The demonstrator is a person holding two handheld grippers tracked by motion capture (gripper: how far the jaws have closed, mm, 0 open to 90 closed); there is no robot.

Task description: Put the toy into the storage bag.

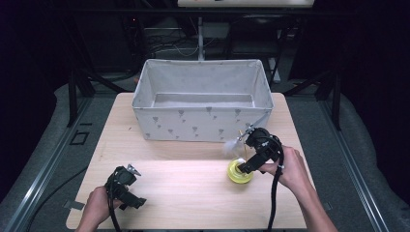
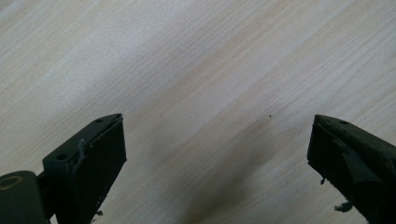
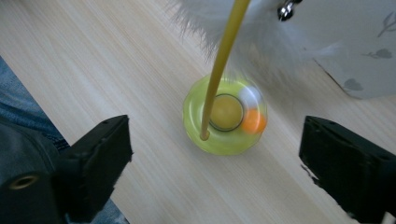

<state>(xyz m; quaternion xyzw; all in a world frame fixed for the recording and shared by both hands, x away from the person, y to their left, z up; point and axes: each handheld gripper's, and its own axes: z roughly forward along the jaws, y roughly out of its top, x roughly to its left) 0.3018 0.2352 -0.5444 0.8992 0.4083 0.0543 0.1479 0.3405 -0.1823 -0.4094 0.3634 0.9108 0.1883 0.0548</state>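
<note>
Your right gripper (image 3: 215, 154) hovers with its jaws spread wide and gripping nothing, poised over the yellow cat toy (image 3: 225, 116) so they can straddle its round base. The toy sits on the table (image 1: 193, 193) just before the fabric bin (image 1: 200, 99). Your left gripper (image 2: 217, 154) idles released over bare wood, out of the way.

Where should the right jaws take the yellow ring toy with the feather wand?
Probably the thin yellow stick just above the round yellow base, coming from above. The stick stands upright and slim, while the base lies flat on the wooden table and the white feathers are soft.
</note>
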